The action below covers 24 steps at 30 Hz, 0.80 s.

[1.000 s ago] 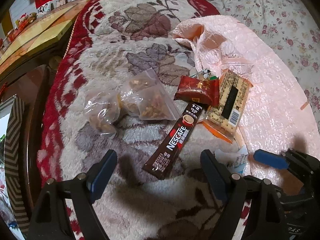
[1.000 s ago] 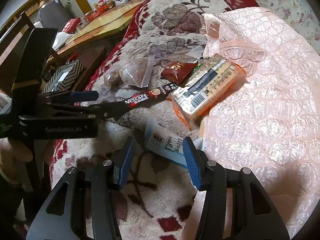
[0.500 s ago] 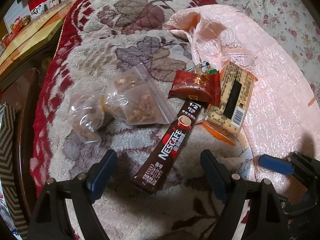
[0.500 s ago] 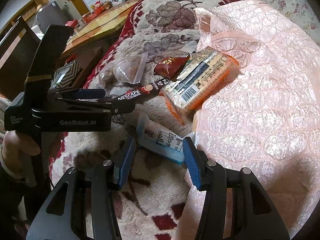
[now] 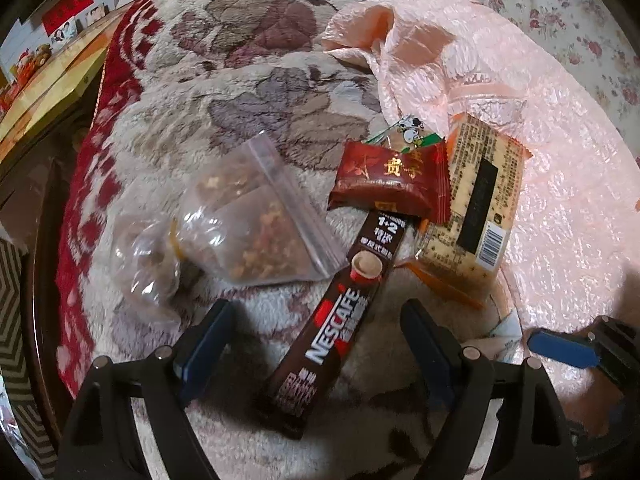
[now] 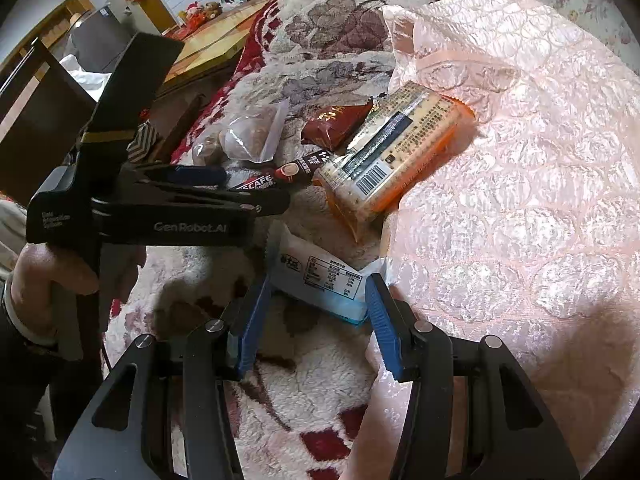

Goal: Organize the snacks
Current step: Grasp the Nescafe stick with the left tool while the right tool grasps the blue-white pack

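A brown Nescafe stick [image 5: 336, 320] lies on the floral blanket, its near end between the open fingers of my left gripper [image 5: 316, 340]. Beside it lie a red snack packet [image 5: 386, 184], an orange cracker pack [image 5: 476, 208], a clear zip bag of nuts [image 5: 256, 220] and a second clear bag [image 5: 148, 264]. My right gripper [image 6: 316, 304] is open around the near end of a white and blue packet [image 6: 320, 276]. The cracker pack [image 6: 396, 160], red packet [image 6: 336, 124] and Nescafe stick [image 6: 280, 176] lie beyond it. The left gripper [image 6: 208, 192] shows at the left in the right wrist view.
A pink bubble-wrap bag [image 5: 500, 80] [image 6: 520, 160] lies to the right, partly under the cracker pack. A small green candy wrapper [image 5: 408, 136] peeks out behind the red packet. A wooden table [image 6: 208, 48] and a dark chair [image 6: 36, 116] stand off the blanket's left edge.
Both grippers have moved forward toward the snacks. The Nescafe stick now reaches between the left fingers, and the white and blue packet sits between the right fingers.
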### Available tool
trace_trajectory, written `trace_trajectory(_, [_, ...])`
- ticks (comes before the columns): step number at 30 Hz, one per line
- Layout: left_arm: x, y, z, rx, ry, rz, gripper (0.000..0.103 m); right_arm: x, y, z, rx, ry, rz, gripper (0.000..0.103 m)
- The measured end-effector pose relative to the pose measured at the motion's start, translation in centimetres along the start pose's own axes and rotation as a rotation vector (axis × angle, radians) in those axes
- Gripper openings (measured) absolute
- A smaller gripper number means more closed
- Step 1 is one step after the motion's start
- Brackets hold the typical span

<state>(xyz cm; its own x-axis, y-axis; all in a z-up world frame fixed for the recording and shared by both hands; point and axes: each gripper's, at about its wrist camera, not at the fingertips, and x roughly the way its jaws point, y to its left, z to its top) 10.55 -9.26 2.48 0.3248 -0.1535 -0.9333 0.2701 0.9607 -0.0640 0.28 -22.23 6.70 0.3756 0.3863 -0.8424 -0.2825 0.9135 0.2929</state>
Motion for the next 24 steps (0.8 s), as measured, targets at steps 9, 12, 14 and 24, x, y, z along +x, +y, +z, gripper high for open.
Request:
trace_trajectory(9, [0.3,0.2,0.8,0.019,-0.009,0.025,0.058,1.0,2.1,0.8,-0.177,0.057,-0.011,0.059])
trace_trajectory(12, [0.3,0.0,0.8,0.042,-0.012,0.035,0.057,1.3,2.9,1.4,-0.271,0.076,-0.029,0.06])
trace_trajectory(14, [0.4,-0.2,0.9,0.061,-0.016,0.045,0.057,1.6,3.1,1.7,-0.322,0.099,-0.045,0.06])
trace_trajectory(24, [1.2,-1.9,2.1,0.208,-0.027,0.048,0.059,4.6,4.2,1.2,-0.533,0.241,-0.124,0.06])
